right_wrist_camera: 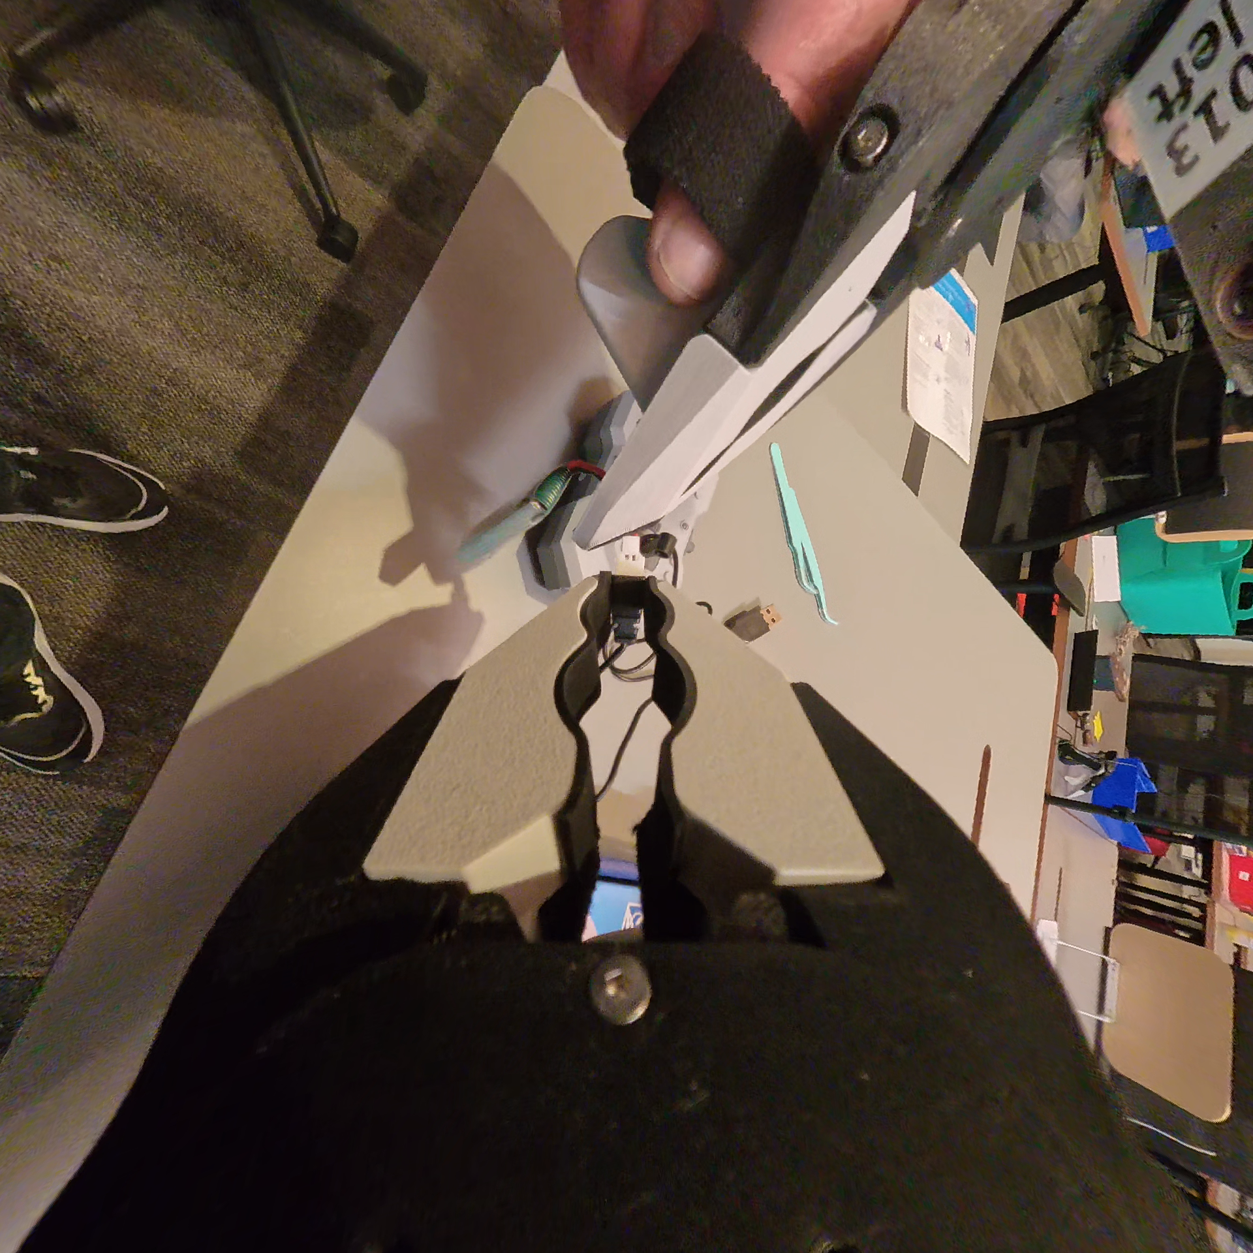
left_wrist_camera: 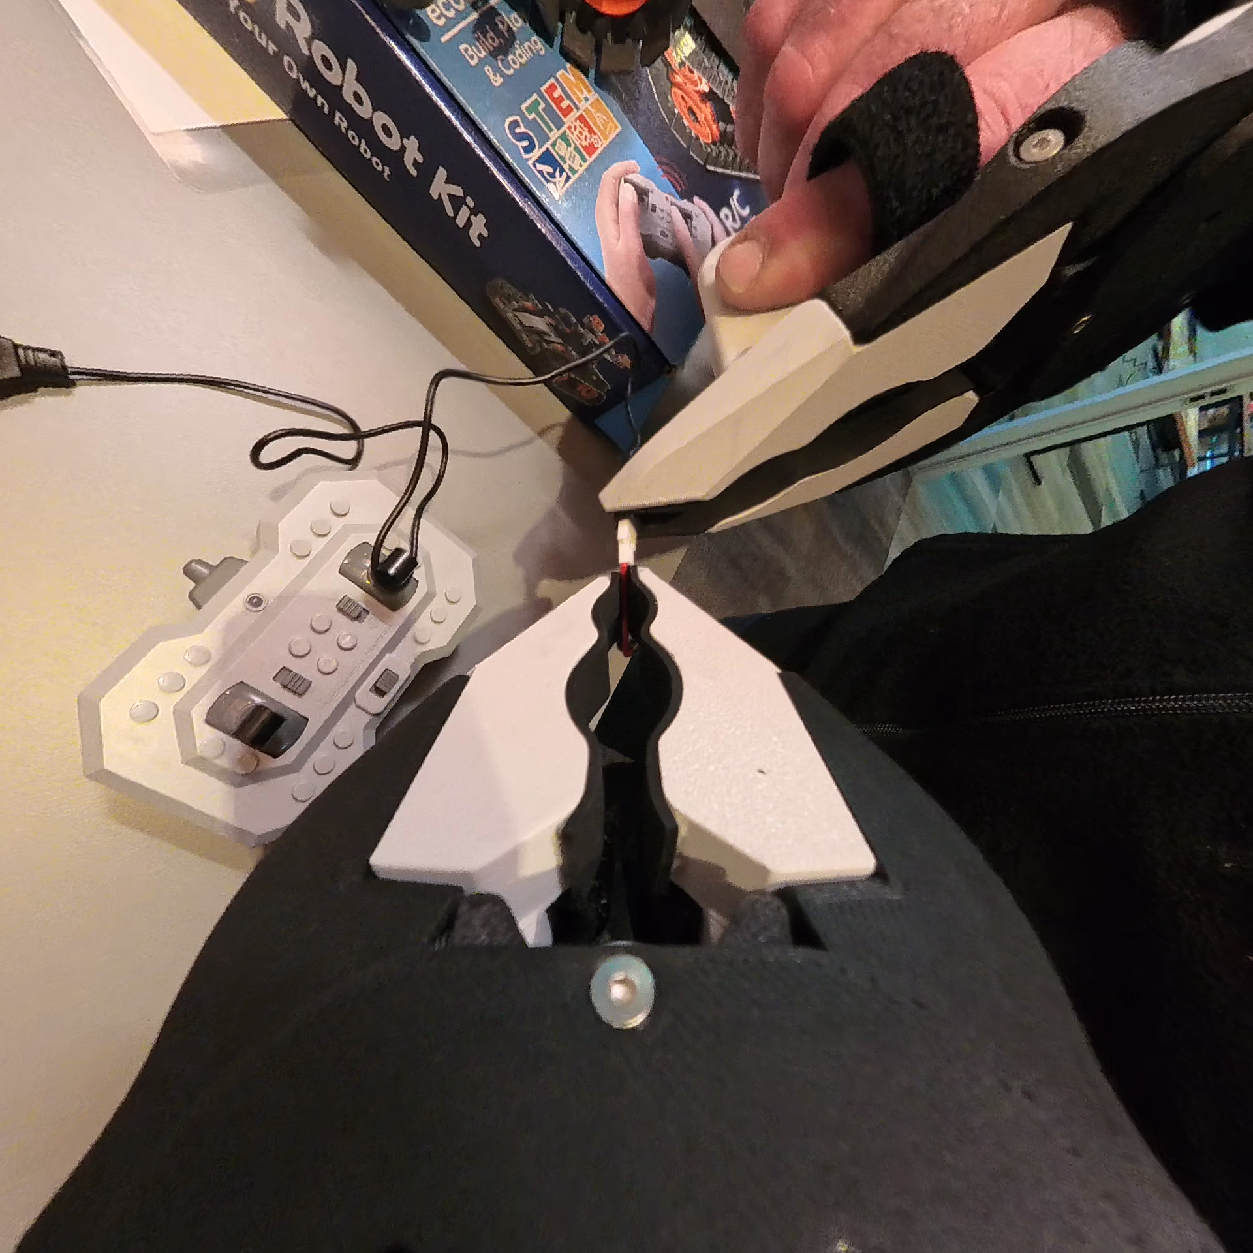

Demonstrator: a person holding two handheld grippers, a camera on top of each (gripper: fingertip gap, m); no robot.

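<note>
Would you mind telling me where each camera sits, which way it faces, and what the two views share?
Left wrist view: on the left gripper, facing along its fingers over the table to a grey controller and box; the right gripper and a hand show.
Right wrist view: on the right gripper, facing down at the table and teal tweezers; the left gripper shows.
Shared: both grippers meeting at a small white connector.

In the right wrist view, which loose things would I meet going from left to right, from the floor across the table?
Black shoe, green battery pack, USB plug, teal tweezers, printed leaflet.
</note>
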